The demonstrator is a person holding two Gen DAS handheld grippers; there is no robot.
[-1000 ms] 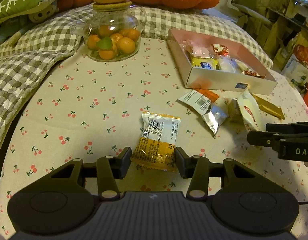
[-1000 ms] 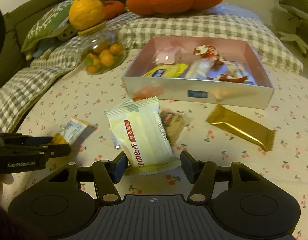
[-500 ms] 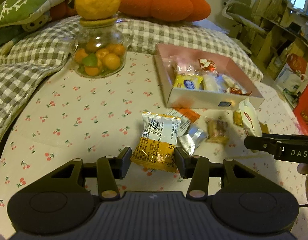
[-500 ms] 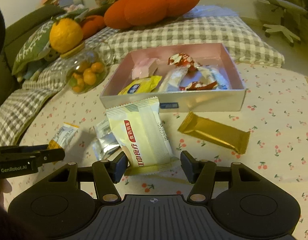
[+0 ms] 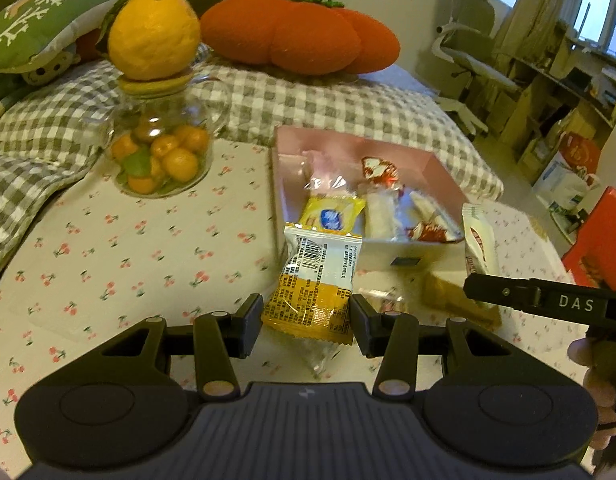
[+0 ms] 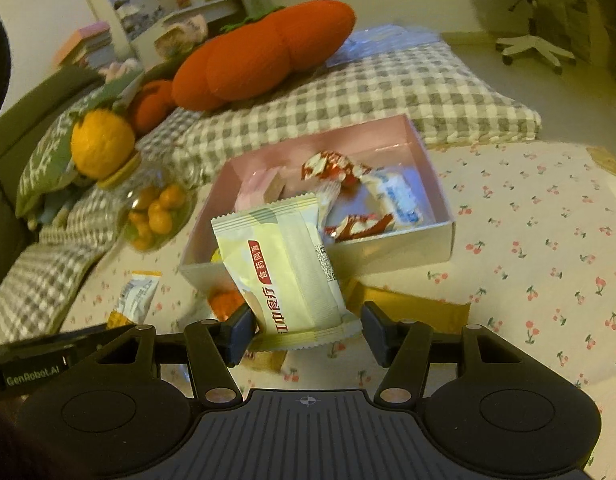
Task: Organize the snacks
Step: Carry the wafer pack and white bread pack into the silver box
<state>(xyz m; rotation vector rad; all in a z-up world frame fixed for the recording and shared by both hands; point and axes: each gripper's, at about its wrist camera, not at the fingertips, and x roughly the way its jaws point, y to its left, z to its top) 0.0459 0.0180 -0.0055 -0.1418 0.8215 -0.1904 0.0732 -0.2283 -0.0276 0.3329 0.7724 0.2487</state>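
The left gripper (image 5: 306, 320) is gripping an orange packet (image 5: 312, 292) above the cloth (image 5: 108, 264), just short of the pink box (image 5: 440, 168). The right gripper (image 6: 306, 330) is clamping a pale packet (image 6: 286, 268), holding it before the box's near wall.

The cloth (image 5: 108, 248) is cream with little red cherries. The box (image 6: 392, 252) is pink inside and white outside. One packet (image 5: 316, 280) is white and yellow, another (image 6: 284, 272) pale cream with a red label. The blanket (image 6: 388, 96) has grey and white checks. The cushion (image 5: 300, 32) is orange.
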